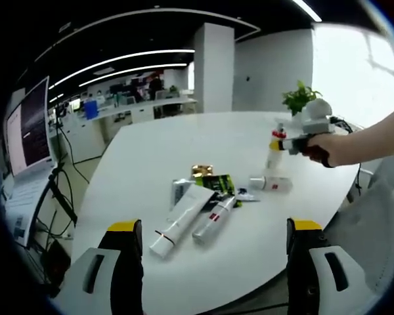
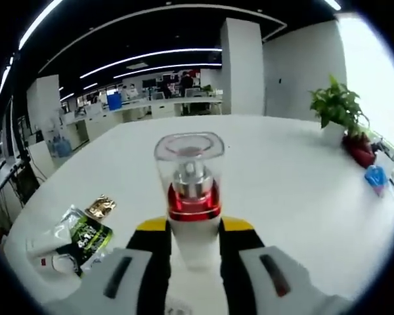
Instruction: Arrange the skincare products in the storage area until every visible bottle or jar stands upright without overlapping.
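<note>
**Inspector:** Nearest the lens in the right gripper view, the right gripper has its yellow-tipped jaws clamped on a pump bottle. That bottle stands upright: white body, red collar, clear cap.

**Clerk:** And where does it sit on the table?

**Inspector:** Toward the far side. In the left gripper view the same bottle stands held by the right gripper, with a hand behind it. Just beside it a second bottle lies on its side.

**Clerk:** The left gripper?

**Inspector:** Left gripper, jaws spread wide, nothing between them, above the table's near edge.

**Clerk:** Remaining products?

**Inspector:** Two tubes lie flat side by side at mid-table, touching. Behind them a green sachet and a gold packet, partly overlapping other items; the picture is too blurred to sort that cluster. A potted plant stands near the far edge.
</note>
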Motion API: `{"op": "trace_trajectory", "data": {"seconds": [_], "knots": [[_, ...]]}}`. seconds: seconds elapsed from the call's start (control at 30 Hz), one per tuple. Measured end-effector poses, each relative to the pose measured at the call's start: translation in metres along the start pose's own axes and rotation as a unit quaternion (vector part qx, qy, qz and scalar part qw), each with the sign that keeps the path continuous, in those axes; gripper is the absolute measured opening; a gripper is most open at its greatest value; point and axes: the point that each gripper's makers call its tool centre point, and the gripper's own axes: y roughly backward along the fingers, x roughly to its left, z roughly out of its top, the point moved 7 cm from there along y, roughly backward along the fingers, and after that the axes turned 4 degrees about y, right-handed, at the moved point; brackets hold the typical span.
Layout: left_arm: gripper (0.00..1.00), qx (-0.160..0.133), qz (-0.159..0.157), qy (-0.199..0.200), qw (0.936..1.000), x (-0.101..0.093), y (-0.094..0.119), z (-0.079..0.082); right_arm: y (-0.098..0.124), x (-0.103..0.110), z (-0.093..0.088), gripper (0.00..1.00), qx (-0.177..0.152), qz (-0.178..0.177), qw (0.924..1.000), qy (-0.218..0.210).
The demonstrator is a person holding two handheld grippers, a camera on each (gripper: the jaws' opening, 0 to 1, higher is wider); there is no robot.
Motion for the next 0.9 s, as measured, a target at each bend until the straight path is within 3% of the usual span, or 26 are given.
{"op": "trace_trajectory", "data": {"seconds": [0.1, 0.23, 0.47, 0.6, 0.9], "knots": [[0.89, -0.001, -0.001, 0.000, 1.0000, 0.000, 0.000, 0.000, 0.000, 0.000, -0.007, 0.28, 0.025, 0.006, 0.9997, 0.003], [0.89, -0.001, -0.001, 0.000, 1.0000, 0.000, 0.000, 0.000, 0.003, 0.003, -0.014, 0.36, 0.023, 0.019, 0.9995, 0.013], [0.89, -0.002, 0.000, -0.003, 1.0000, 0.001, 0.000, 0.000, 0.010, 0.005, -0.023, 0.40, 0.035, 0.046, 0.9982, 0.020], [0.89, -0.001, -0.002, -0.006, 1.0000, 0.000, 0.000, 0.000, 0.018, 0.010, -0.030, 0.49, 0.043, 0.082, 0.9933, 0.069], [0.89, -0.004, -0.002, -0.011, 0.9999, -0.001, 0.001, 0.000, 0.037, 0.011, -0.033, 0.55, 0.048, 0.122, 0.9890, 0.068]]}}
